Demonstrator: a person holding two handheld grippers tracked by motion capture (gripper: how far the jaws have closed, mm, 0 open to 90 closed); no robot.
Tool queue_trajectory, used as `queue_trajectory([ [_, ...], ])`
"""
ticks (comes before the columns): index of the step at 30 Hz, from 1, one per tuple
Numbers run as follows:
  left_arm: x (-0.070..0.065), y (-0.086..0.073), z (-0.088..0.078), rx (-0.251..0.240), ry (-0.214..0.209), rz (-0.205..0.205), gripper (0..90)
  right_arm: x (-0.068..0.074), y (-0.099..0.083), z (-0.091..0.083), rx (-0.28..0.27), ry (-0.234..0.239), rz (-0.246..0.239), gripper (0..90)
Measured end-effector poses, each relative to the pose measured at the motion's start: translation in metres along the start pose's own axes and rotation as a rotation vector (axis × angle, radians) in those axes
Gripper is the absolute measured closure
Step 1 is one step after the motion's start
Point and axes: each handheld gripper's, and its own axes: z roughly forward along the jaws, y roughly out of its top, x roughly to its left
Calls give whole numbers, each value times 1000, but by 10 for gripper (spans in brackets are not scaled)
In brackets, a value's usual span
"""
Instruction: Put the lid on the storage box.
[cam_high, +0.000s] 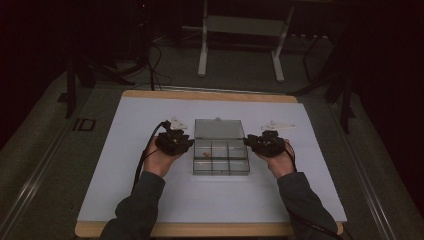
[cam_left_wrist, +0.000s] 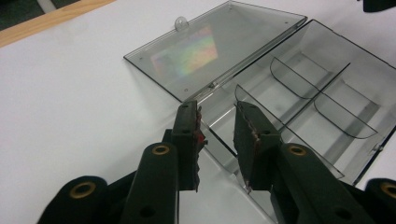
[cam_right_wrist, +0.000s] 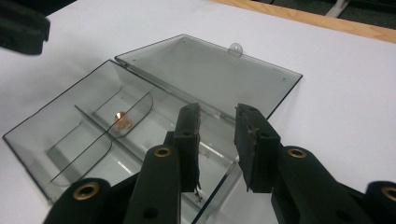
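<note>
Both matte black grippers, left (cam_left_wrist: 217, 135) and right (cam_right_wrist: 218, 140), jaws apart and empty, flank a smoky clear-plastic compartment box (cam_high: 221, 158), its flat lid (cam_high: 219, 128) open

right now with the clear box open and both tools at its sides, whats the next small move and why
Probably reach the right tool into the compartment box toward the small copper-coloured piece. The lid lies folded flat behind, so the dividers are reachable, and both tools' jaws stand apart with nothing between them. The left tool sits over the box's near wall, steadying it if needed.
</note>
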Motion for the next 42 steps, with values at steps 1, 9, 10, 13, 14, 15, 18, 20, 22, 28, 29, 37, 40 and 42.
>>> queue_trajectory([
  [1,0,-1,1,-4,-2,-4,700,0,2,1,4,0,2,706],
  [9,-3,-13,5,-22,-20,-34,661,-3,10,12,9,10,12,687],
  [10,-4,-16,6,-24,-18,-36,657,-4,11,14,14,9,15,684],
  [13,-6,-20,9,-18,-29,-40,655,-6,13,19,22,8,16,678],
  [14,-6,-21,9,-15,-29,-37,651,-7,14,21,24,7,20,677],
  [15,-6,-23,10,-17,-30,-44,647,-8,15,22,25,5,23,676],
  [18,-7,-26,10,-18,-35,-48,636,-11,16,25,29,5,38,662],
  [20,-8,-27,11,-18,-30,-47,630,-14,16,28,37,5,46,649],
  [22,-9,-29,12,-18,-34,-49,625,-16,16,31,44,5,52,639],
  [28,-13,-34,18,-12,-45,-60,606,-24,15,39,56,8,91,614],
  [29,-13,-35,19,-6,-45,-61,606,-25,15,40,59,5,93,611],
  [37,-16,-37,25,7,-45,-62,604,-31,13,49,72,2,125,589],
  [40,-16,-38,25,5,-47,-64,602,-31,12,52,78,5,135,585],
  [42,-17,-38,26,7,-52,-65,597,-32,13,54,82,4,137,578],
])
